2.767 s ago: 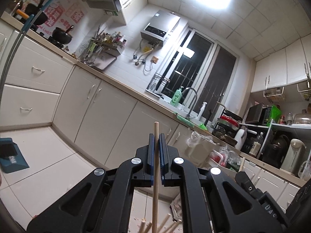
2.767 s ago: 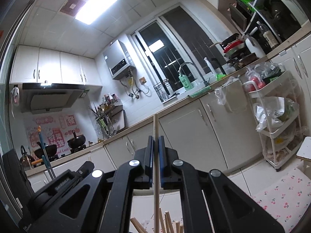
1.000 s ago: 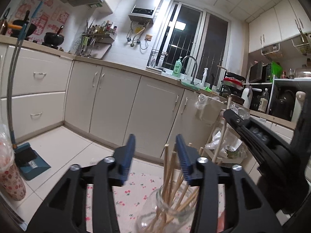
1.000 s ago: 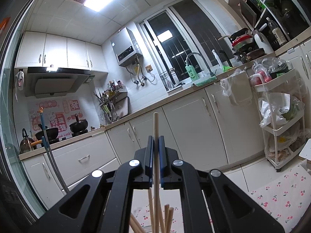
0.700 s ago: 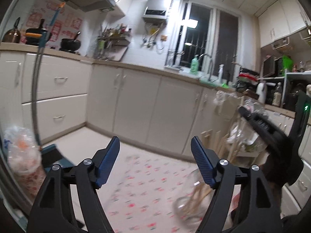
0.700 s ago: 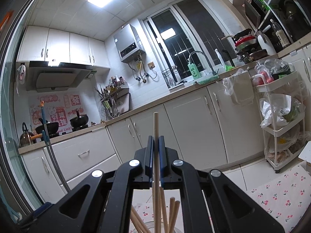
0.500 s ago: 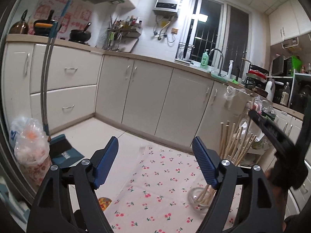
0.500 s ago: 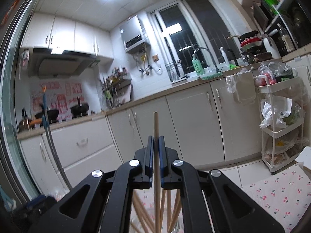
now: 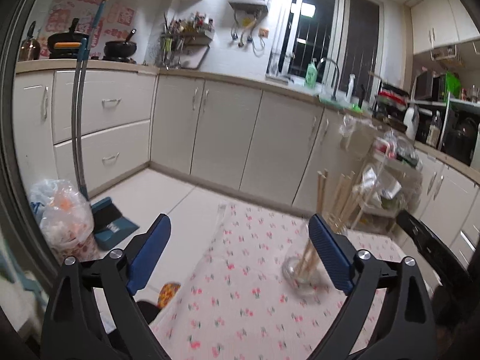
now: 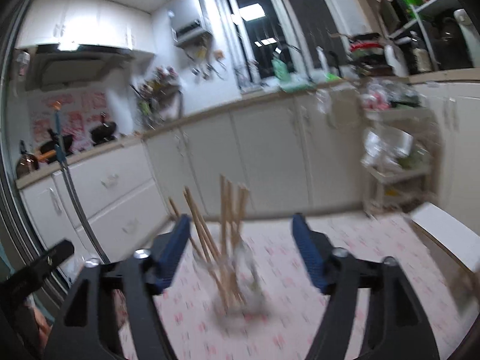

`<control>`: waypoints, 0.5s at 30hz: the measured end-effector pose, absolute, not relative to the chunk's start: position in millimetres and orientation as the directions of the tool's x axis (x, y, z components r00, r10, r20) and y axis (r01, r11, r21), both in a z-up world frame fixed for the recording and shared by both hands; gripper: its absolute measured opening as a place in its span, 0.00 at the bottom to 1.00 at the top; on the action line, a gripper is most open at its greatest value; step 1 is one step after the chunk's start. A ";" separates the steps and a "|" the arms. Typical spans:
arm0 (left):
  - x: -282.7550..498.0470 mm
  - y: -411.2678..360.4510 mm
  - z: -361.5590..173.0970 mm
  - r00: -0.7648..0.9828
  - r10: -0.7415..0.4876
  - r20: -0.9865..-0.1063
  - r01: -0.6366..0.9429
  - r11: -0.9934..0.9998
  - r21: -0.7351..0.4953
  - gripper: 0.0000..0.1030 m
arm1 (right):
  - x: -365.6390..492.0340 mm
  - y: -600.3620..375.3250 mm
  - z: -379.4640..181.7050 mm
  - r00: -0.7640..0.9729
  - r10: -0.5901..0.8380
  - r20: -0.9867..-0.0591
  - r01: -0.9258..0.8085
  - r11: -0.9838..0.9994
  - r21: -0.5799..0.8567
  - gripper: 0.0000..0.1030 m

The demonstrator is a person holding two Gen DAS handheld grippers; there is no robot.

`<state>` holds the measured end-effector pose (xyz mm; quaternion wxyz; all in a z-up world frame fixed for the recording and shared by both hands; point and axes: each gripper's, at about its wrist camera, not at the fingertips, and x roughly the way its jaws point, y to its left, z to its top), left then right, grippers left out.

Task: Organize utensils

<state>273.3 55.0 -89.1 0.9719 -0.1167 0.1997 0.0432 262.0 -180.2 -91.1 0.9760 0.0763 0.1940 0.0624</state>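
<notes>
A clear glass jar [image 9: 301,273] stands on a cherry-print tablecloth [image 9: 240,306] and holds several wooden chopsticks [image 9: 336,207] upright. My left gripper [image 9: 238,255] is open and empty, pulled back to the left of the jar. In the right wrist view the same jar [image 10: 240,285] with its chopsticks [image 10: 223,225] sits just ahead, blurred by motion. My right gripper [image 10: 241,255] is open and empty, its blue pads either side of the jar and apart from it.
Kitchen cabinets [image 9: 228,138] run along the far wall. A plastic bag [image 9: 64,219], a dustpan [image 9: 112,225] and a broom handle [image 9: 78,120] stand on the floor to the left. A wire rack [image 10: 396,162] with bags is at the right.
My right gripper has opened and let go of the chopstick it held, which now stands in the jar. My left gripper, open earlier, has drawn further back from the jar.
</notes>
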 end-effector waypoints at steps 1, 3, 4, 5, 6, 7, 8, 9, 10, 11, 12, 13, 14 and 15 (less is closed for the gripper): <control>266.3 51.0 -83.2 0.908 0.042 -0.417 -0.134 0.972 -0.194 0.89 | 248.1 -182.8 -88.3 0.906 0.111 -0.408 -0.049 0.986 0.160 0.81; 255.5 44.5 -74.1 0.894 0.060 -0.445 -0.147 0.975 -0.165 0.91 | 230.8 -186.6 -84.8 0.883 0.077 -0.463 -0.010 0.989 0.145 0.88; 248.2 40.3 -68.5 0.884 0.065 -0.462 -0.150 0.977 -0.151 0.92 | 220.9 -188.5 -81.9 0.868 0.061 -0.492 0.007 0.991 0.136 0.89; 242.2 37.4 -63.9 0.876 0.066 -0.478 -0.151 0.978 -0.143 0.92 | 211.5 -190.6 -78.5 0.855 0.051 -0.516 0.020 0.991 0.131 0.90; 235.9 34.2 -59.3 0.868 0.062 -0.492 -0.147 0.980 -0.136 0.92 | 203.7 -192.0 -75.4 0.849 0.045 -0.527 0.027 0.991 0.128 0.91; 225.8 27.8 -52.9 0.862 0.056 -0.505 -0.135 0.984 -0.120 0.92 | 194.2 -193.6 -69.6 0.842 0.031 -0.539 0.041 0.992 0.121 0.92; 220.5 24.5 -48.2 0.859 0.057 -0.509 -0.128 0.986 -0.105 0.92 | 185.3 -194.9 -63.0 0.840 0.025 -0.541 0.049 0.991 0.122 0.92; 212.9 20.1 -43.2 0.858 0.058 -0.510 -0.119 0.989 -0.088 0.92 | 177.4 -196.7 -57.7 0.843 0.022 -0.538 0.054 0.991 0.125 0.93; 202.5 15.5 -37.5 0.858 0.060 -0.510 -0.113 0.991 -0.073 0.92 | 166.0 -197.5 -48.7 0.846 0.013 -0.533 0.064 0.990 0.124 0.93; 194.3 12.9 -32.4 0.857 0.060 -0.512 -0.108 0.992 -0.065 0.92 | 156.4 -198.1 -41.6 0.847 0.009 -0.531 0.069 0.990 0.127 0.93; 183.6 10.2 -26.7 0.856 0.048 -0.515 -0.098 0.993 -0.070 0.92 | 150.1 -198.3 -35.2 0.849 0.009 -0.529 0.071 0.989 0.131 0.93; 177.1 9.3 -22.9 0.852 0.038 -0.521 -0.091 0.993 -0.078 0.92 | 141.9 -197.9 -27.7 0.851 0.010 -0.525 0.073 0.988 0.137 0.93; 171.0 7.8 -18.6 0.849 0.027 -0.528 -0.083 0.993 -0.083 0.92 | 131.3 -196.9 -18.7 0.852 0.012 -0.523 0.074 0.987 0.143 0.93; 162.3 5.4 -13.2 0.842 0.020 -0.538 -0.075 0.994 -0.081 0.92 | 126.1 -196.0 -12.9 0.851 0.016 -0.525 0.072 0.987 0.146 0.93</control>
